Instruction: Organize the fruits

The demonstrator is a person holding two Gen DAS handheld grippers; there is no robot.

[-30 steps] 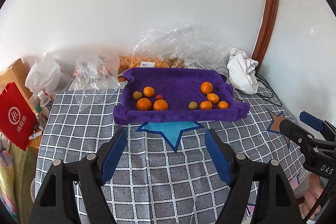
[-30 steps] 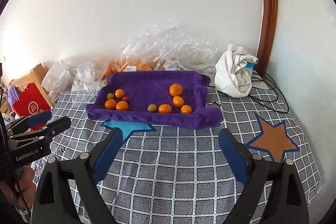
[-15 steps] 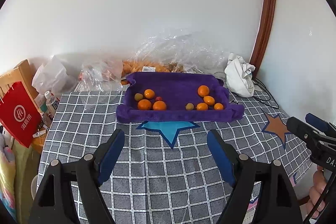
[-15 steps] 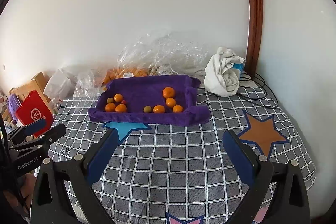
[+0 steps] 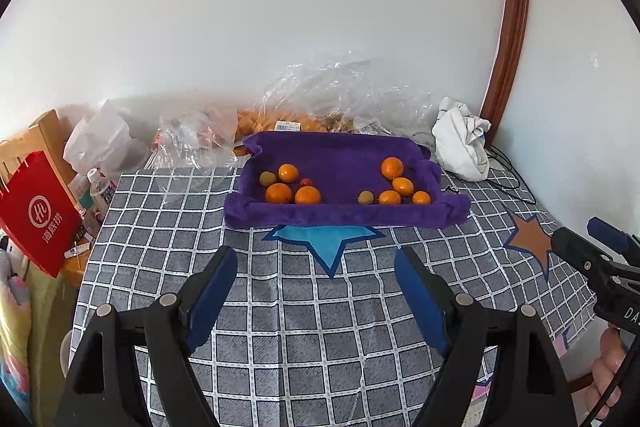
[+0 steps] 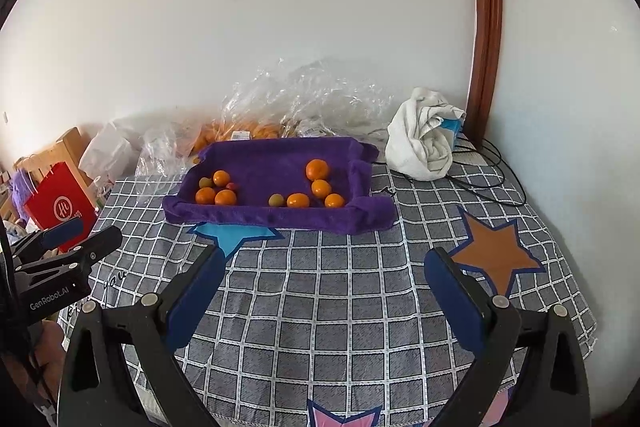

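A purple cloth tray [image 5: 344, 215] [image 6: 280, 215] lies at the far side of the checked tablecloth. Its left end holds three oranges [image 5: 279, 193] [image 6: 205, 195], a green fruit [image 5: 267, 178] and a small red one [image 5: 306, 182]. Its right end holds several oranges [image 5: 392, 167] [image 6: 317, 169] and a green fruit [image 5: 365, 197] [image 6: 276, 200]. My left gripper [image 5: 316, 267] is open and empty, well short of the tray. My right gripper [image 6: 324, 267] is open and empty, also short of the tray.
Clear plastic bags with more fruit [image 5: 280, 123] lie behind the tray by the wall. A white cloth bundle [image 5: 460, 139] [image 6: 424, 143] and black cables [image 6: 492, 183] sit at the back right. A red paper bag [image 5: 36, 211] and bottles stand off the table's left edge.
Both grippers have pulled back and risen, so the tray looks smaller and farther. The fruits have not moved. Both grippers stay open.
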